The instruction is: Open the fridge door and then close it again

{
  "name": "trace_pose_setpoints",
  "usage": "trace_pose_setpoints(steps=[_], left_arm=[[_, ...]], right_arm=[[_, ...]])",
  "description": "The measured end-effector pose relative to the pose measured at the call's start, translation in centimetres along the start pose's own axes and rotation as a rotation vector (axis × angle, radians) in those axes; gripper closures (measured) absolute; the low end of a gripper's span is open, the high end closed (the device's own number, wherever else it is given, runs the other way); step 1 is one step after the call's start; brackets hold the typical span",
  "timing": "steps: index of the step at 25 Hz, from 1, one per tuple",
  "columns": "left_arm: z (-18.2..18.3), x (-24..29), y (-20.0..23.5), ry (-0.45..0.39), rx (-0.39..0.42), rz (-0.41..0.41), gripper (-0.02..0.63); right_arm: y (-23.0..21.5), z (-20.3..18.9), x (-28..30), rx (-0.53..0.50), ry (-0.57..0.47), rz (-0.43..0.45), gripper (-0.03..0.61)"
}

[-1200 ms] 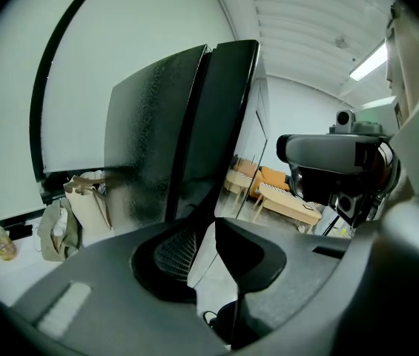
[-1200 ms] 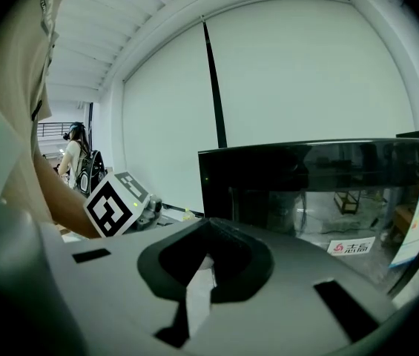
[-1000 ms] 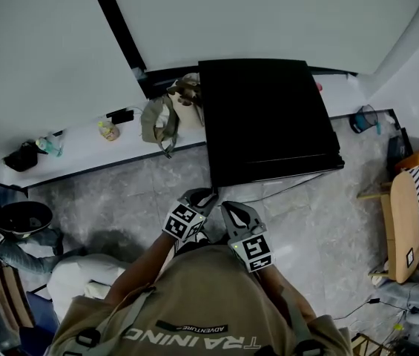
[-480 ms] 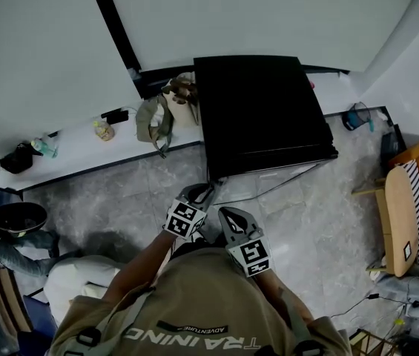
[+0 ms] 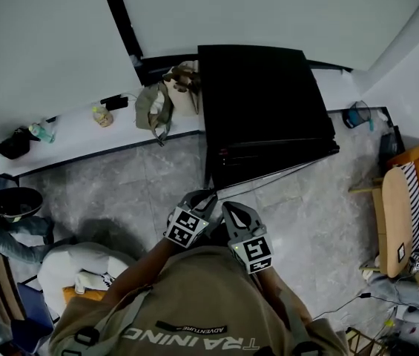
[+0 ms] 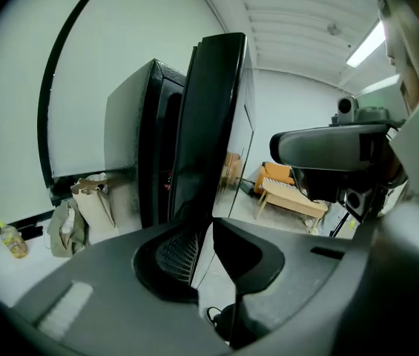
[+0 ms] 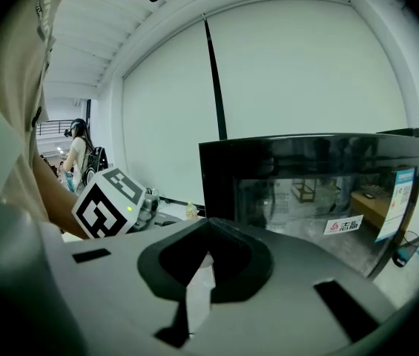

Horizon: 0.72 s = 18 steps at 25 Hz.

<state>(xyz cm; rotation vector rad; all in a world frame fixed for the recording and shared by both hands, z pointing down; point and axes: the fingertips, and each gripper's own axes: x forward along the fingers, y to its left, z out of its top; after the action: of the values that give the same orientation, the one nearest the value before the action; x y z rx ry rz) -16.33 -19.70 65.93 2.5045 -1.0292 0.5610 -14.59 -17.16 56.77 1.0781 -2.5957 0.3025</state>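
The black fridge (image 5: 265,113) stands against the white wall, seen from above in the head view. In the left gripper view its glass-fronted door (image 6: 213,124) shows edge-on beside the black body (image 6: 131,150), with a dark gap between them. My left gripper (image 5: 200,197) hangs just off the fridge's front left corner. Its jaws (image 6: 210,225) are together at the tips, with only floor showing between them. My right gripper (image 5: 231,210) is beside it and faces the glass front (image 7: 320,191). It (image 7: 208,262) is shut too, on nothing.
Cloth bags (image 5: 153,108) and a bottle (image 5: 104,116) sit on the white ledge left of the fridge. A cable (image 5: 268,185) runs across the grey floor in front. A wooden chair with an orange cushion (image 5: 402,213) stands at the right. A person sits low at the left (image 5: 76,269).
The head view has shifted a little, so the fridge sits slightly higher and nearer. Both grippers stay close together in front of its left corner.
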Motion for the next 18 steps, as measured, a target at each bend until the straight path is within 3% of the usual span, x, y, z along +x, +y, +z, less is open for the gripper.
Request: trace_pose_setpoints(steps=[11, 18], left_arm=[[-1.1, -0.6, -2.9, 0.014, -0.023, 0.055, 0.56], [-2.5, -1.0, -4.9, 0.052, -0.051, 0.159, 0.56]], right_arm=[[0.4, -1.8, -2.6, 0.016, 0.002, 0.068, 0.583], [-0.5, -2.8, -5.9, 0.002, 0.005, 0.156, 0.583]])
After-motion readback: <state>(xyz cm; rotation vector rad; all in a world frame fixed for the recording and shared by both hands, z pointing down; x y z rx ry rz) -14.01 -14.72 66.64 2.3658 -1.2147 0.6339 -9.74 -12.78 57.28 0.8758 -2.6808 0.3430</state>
